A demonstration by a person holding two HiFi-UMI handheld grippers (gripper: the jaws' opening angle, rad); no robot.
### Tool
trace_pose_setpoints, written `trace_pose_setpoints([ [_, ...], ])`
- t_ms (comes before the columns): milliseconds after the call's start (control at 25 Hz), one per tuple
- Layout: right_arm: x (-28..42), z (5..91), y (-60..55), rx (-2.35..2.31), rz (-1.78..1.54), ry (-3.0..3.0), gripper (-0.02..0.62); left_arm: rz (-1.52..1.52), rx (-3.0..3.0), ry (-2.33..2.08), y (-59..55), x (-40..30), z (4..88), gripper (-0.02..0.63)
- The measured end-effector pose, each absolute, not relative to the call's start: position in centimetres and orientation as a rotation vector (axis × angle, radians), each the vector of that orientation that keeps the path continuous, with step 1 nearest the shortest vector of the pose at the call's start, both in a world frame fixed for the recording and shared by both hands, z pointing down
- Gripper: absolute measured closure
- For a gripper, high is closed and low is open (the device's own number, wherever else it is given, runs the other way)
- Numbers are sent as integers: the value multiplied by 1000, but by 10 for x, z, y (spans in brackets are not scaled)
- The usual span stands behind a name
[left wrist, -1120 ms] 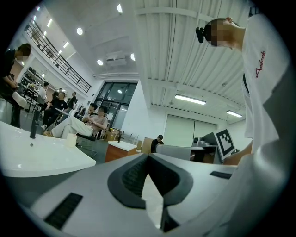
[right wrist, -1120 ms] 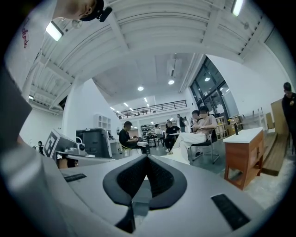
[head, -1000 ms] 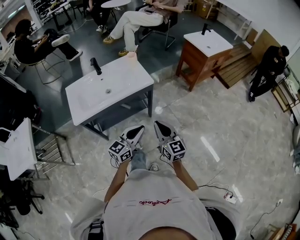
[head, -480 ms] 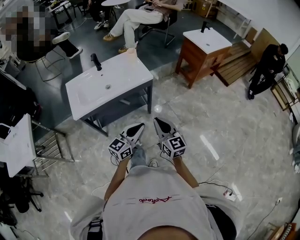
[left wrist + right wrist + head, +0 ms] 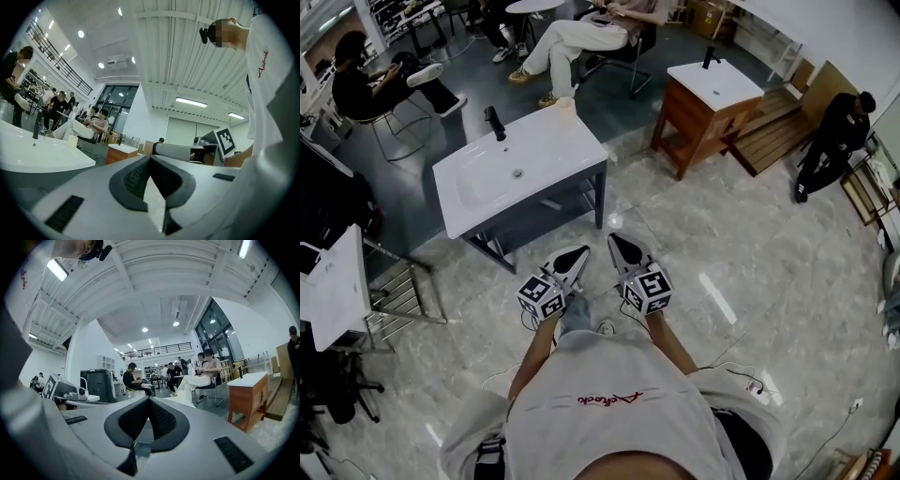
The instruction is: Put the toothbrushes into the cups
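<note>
I hold both tools side by side over glossy, veined marble floor (image 5: 750,244). The left gripper (image 5: 574,261) has its grey wedge jaws pressed together, with nothing between the ribbed black pads (image 5: 136,180). The right gripper (image 5: 621,253) is pressed together and bare too. At 11 o'clock stands a smooth white rectangular basin (image 5: 487,183) with a black tap (image 5: 494,122). A small pale cup (image 5: 566,106) sits on its far right corner, well apart from both tools.

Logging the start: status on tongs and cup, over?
Left tongs shut, empty; right tongs same, both near chest. Cup on far corner of white sink; no toothbrushes visible. Only bare floor between.
</note>
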State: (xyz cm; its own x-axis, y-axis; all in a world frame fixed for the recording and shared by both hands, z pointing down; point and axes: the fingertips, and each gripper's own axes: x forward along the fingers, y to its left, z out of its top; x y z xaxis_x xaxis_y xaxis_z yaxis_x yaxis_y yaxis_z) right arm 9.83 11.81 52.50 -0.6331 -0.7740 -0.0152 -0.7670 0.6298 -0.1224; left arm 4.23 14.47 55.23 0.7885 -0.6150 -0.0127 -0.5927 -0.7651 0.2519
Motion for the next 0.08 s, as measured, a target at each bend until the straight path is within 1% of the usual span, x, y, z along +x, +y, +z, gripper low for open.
trace_pose_setpoints([
  [80,98,526,119,-1313,-163,2778,584,-138,2742,-945,146,41,553,592],
])
